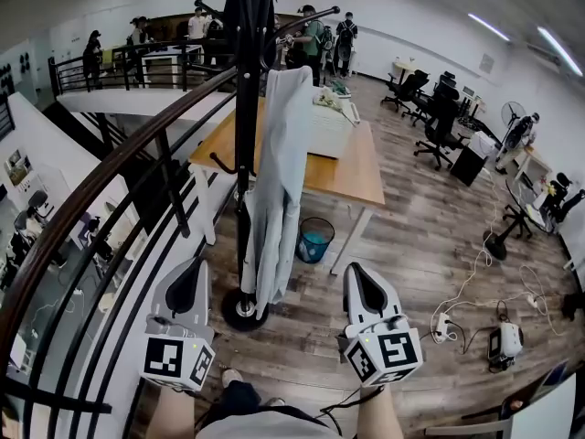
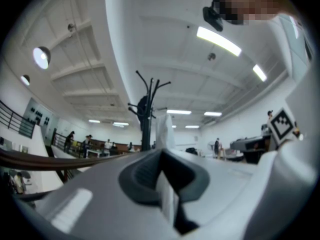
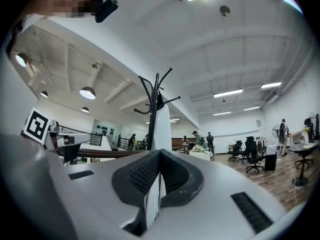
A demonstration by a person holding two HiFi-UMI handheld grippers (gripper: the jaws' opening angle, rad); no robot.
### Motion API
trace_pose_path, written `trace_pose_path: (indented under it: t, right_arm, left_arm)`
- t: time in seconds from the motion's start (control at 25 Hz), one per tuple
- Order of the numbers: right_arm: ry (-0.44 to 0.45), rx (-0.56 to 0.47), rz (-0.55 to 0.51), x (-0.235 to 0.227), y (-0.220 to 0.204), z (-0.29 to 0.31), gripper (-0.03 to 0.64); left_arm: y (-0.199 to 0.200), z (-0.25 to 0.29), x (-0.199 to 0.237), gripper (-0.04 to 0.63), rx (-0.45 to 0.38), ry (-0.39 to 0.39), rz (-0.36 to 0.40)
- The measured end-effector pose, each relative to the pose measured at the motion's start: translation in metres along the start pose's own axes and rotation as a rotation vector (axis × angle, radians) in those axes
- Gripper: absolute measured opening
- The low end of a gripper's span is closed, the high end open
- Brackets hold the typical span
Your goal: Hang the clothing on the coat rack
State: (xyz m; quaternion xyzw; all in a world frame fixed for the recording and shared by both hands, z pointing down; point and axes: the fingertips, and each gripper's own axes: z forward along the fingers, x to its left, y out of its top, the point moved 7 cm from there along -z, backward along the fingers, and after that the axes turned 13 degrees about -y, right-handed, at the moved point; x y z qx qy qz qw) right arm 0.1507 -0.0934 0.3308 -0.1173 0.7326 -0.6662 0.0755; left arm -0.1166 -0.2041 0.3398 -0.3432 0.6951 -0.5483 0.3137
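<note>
One pale grey piece of clothing (image 1: 279, 190) hangs full length from the single black coat rack (image 1: 245, 154), draped down the right side of the pole, its hem ending just above the rack's round base (image 1: 242, 311) on the wooden floor (image 1: 411, 245). Two hand-held grippers sit low in the head view, one either side of that base and apart from both rack and garment. The left gripper (image 1: 190, 265) has its jaws pressed together with nothing between them; the right gripper (image 1: 358, 273) is likewise closed and empty. Each carries one cube with square markers at its near end. In the left gripper view and the right gripper view alike, the dark pads meet along a single seam, with the rack's curved hooks and the hanging garment rising straight beyond them.

One wooden desk (image 1: 352, 167) stands just behind the rack, with a pile of pale items at its far end and one blue waste bin (image 1: 315, 239) on the floor beneath its near edge. A dark curved railing (image 1: 110, 167) sweeps along the left. Several black office chairs (image 1: 439, 122) stand to the right, and several people stand at the far end of the room.
</note>
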Motion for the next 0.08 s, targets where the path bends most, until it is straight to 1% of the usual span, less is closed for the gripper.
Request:
trace_pose_path:
  t: [0.08]
  right_arm:
    - [-0.001,-0.002,0.001,-0.0001,-0.0004,0.0010,0.000]
  left_arm:
    - [-0.0006,0.0004,0.0007,0.009,0.000,0.002,0.000]
